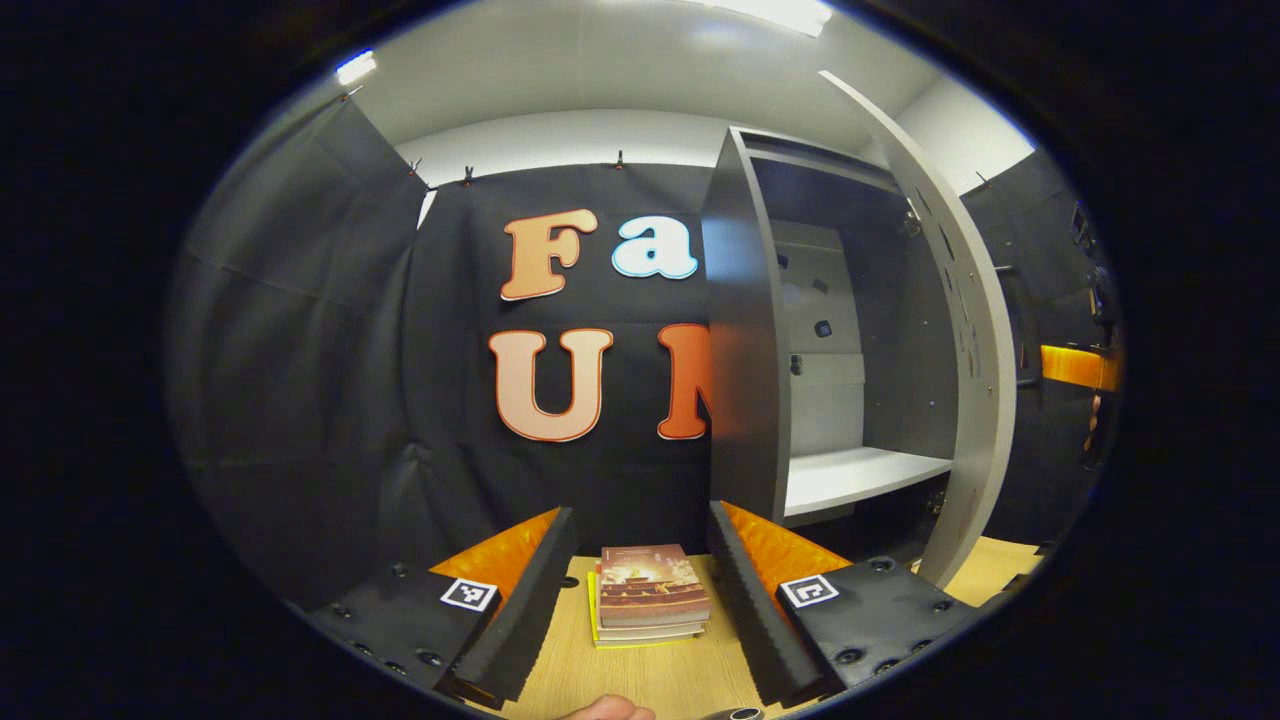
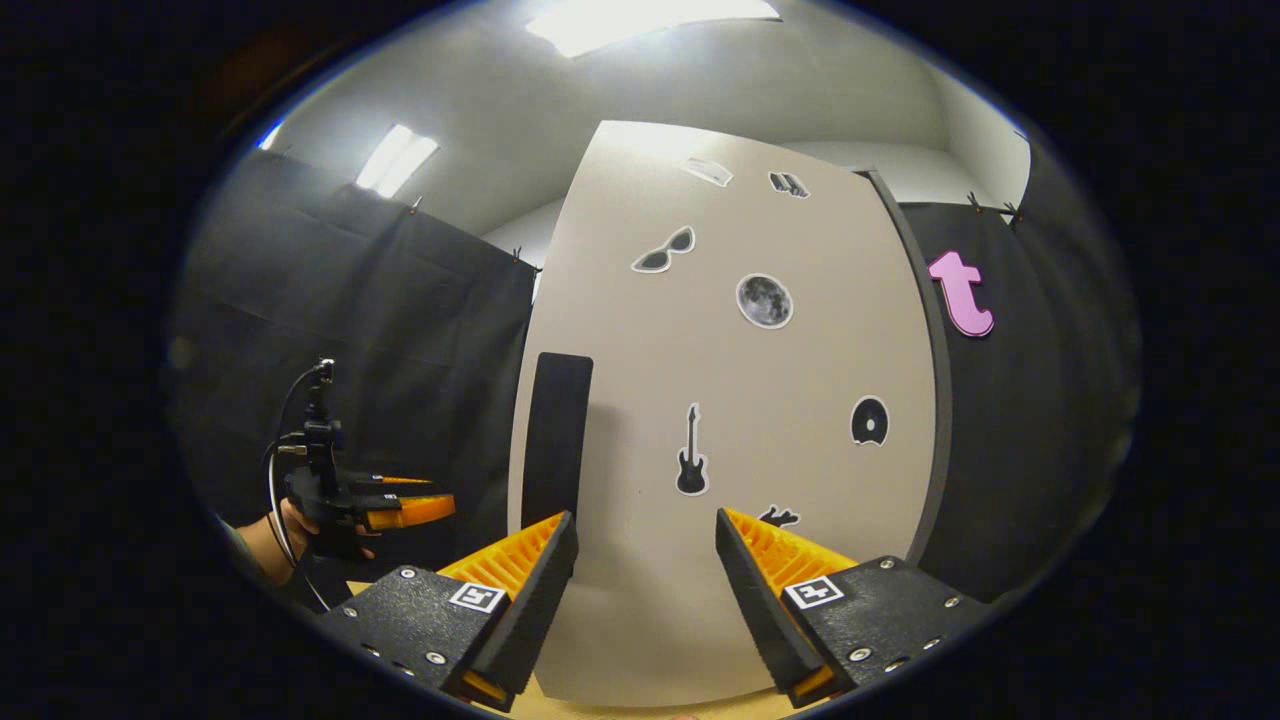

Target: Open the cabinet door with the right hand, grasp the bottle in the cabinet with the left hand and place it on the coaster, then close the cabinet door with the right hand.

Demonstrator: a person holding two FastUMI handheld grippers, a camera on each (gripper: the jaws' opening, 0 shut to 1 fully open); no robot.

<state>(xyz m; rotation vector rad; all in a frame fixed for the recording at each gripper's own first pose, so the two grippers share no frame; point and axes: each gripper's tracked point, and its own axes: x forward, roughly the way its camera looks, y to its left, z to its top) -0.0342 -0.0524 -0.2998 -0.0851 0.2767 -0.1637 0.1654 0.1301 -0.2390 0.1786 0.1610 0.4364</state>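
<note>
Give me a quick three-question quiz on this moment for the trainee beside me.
1. True or false: the cabinet door is shut.
2. Pick one: what lies on the table just ahead of the left tool? A) a stack of books B) a cup C) a plate
3. Short answer: is the right tool, which faces the door near its black handle, open or shut?

Key: 1 false, the door stands swung open; 2 A; 3 open, with nothing between its fingers.
</note>
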